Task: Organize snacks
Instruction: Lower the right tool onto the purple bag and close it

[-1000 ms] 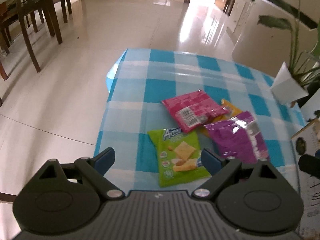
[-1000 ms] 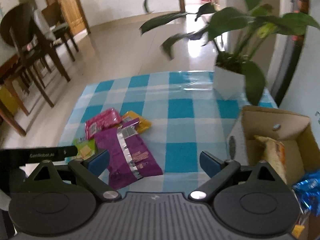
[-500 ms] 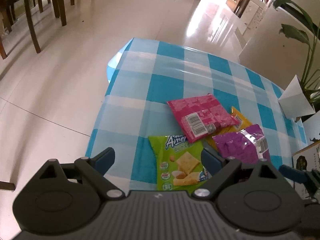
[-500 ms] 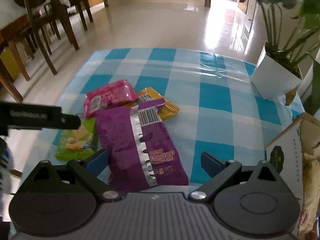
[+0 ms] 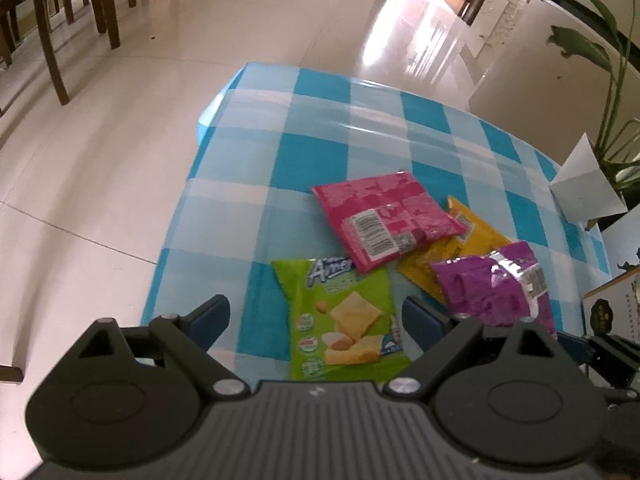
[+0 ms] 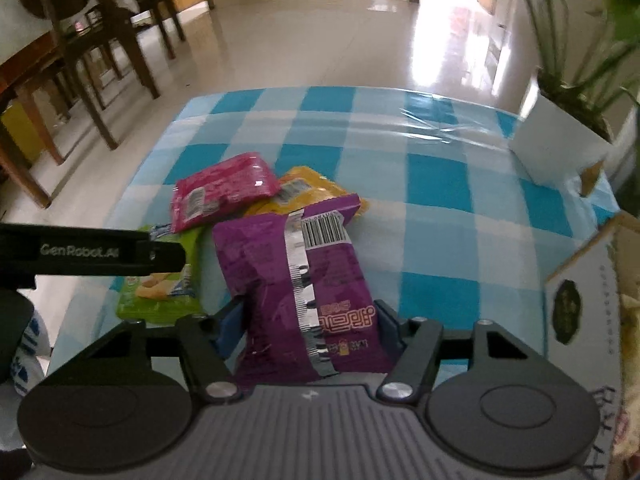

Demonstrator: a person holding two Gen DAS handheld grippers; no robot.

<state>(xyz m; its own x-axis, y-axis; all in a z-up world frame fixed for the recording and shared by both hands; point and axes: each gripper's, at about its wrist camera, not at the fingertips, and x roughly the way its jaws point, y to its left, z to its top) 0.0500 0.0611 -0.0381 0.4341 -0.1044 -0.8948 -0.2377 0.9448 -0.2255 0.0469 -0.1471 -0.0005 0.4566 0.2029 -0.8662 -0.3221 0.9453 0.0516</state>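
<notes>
Four snack bags lie on the blue checked tablecloth [image 5: 312,160]. My right gripper [image 6: 308,320] is closing on the purple bag [image 6: 280,264], its blue pads touching both sides of the bag's near end. The purple bag [image 5: 488,288] rests partly on the yellow bag [image 6: 308,188], which lies under the pink bag [image 6: 224,192]. My left gripper [image 5: 316,314] hangs open just above the near end of the green cracker bag [image 5: 344,320], apart from it. The pink bag [image 5: 384,216] overlaps the green bag's far edge. The yellow bag [image 5: 460,248] shows between pink and purple.
A cardboard box [image 6: 580,300] with snacks inside stands at the table's right edge. A white plant pot [image 6: 556,148] sits at the far right corner. The left gripper's black body [image 6: 100,256] reaches in over the green bag [image 6: 160,292]. Wooden chairs [image 6: 100,40] stand on the floor to the left.
My right gripper came down over the purple bag and its jaws narrowed onto the bag's sides, crumpling it slightly. The left gripper stayed open and hardly moved.
</notes>
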